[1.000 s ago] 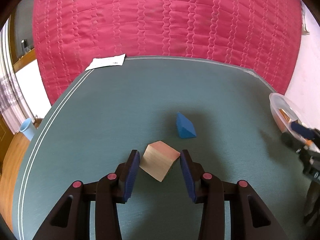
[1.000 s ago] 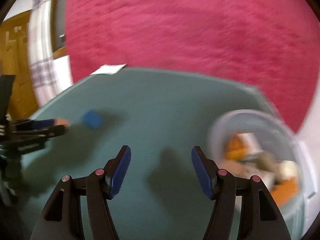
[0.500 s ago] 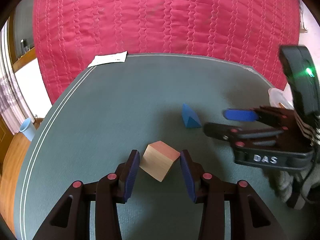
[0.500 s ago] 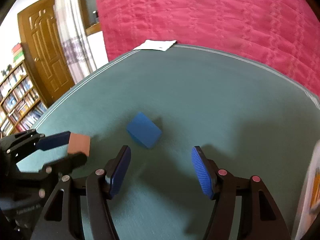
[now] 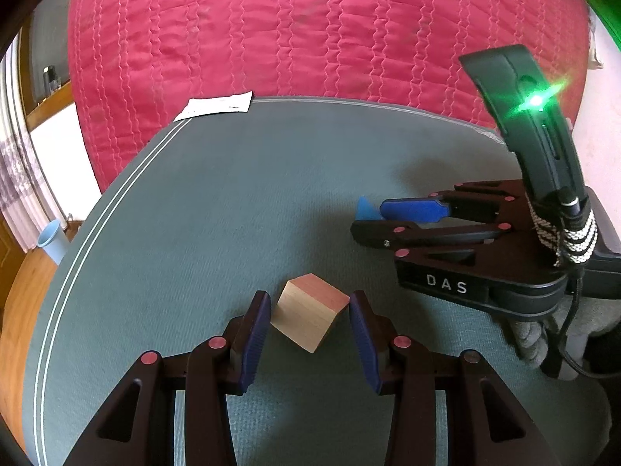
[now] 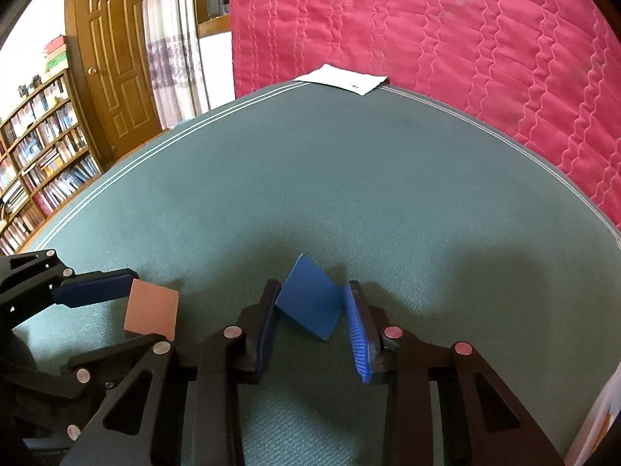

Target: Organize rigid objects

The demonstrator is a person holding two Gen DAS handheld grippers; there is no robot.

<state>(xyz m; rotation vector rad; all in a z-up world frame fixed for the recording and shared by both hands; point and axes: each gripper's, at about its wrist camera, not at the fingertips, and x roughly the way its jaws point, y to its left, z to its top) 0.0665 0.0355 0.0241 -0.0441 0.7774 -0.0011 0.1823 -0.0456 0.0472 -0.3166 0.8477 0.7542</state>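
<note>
From your left wrist view, the right gripper (image 5: 372,219) hides most of the blue block (image 5: 365,208); only a corner shows. In the right wrist view, a pale container (image 6: 597,423), perhaps a tub, is cut off at the right edge, and the bookshelf (image 6: 35,163) titles are too small to read.

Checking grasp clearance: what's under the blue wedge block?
Only the green table mat shows around and below the blue wedge block, which sits between the pads of the right gripper as its jaws have just been closing. The block's underside is hidden.

One wooden cube (image 5: 310,316), one blue wedge block (image 6: 310,303), one sheet of paper (image 5: 215,105), two claws.
</note>
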